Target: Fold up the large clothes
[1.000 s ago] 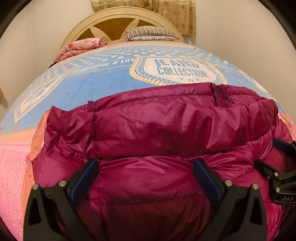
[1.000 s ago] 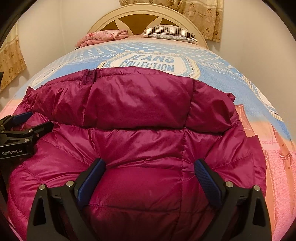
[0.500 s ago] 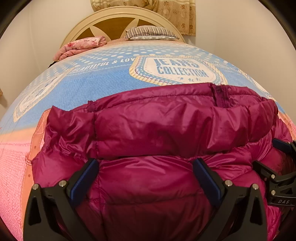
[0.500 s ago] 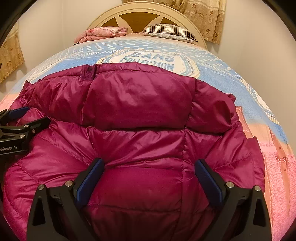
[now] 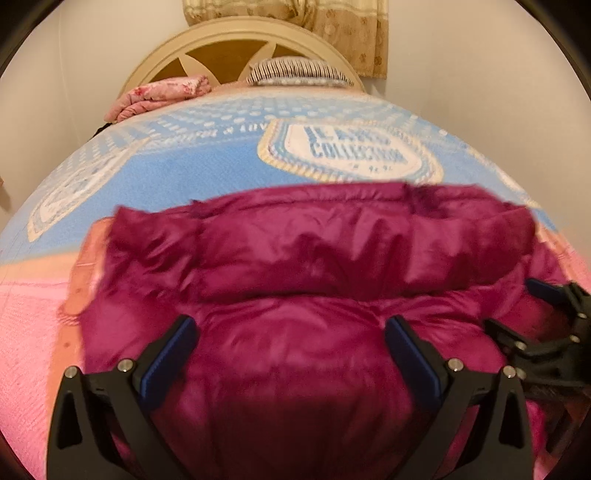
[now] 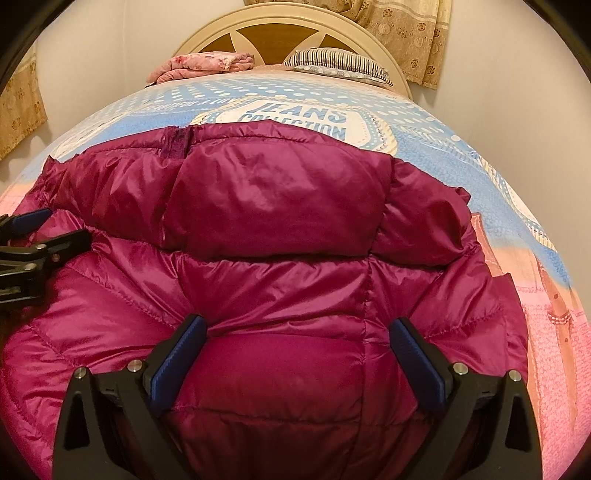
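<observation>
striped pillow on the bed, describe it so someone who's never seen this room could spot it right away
Find the cream arched headboard at the far end of the bed. The striped pillow lies flat at its foot, right of centre. Its dark and white stripes set it apart from the pink floral folded blanket to its left.

Bed [image 6: 424,122] w/ blue-and-pink printed cover runs fwd from both grippers to a cream headboard [image 6: 280,22]. Magenta puffer jacket [image 6: 280,229] lies on it right under and ahead of right gripper [image 6: 295,354]. Far ahead at headboard: folded pink floral blanket [image 6: 207,64] left, striped pillow [image 6: 340,61] right.
</observation>
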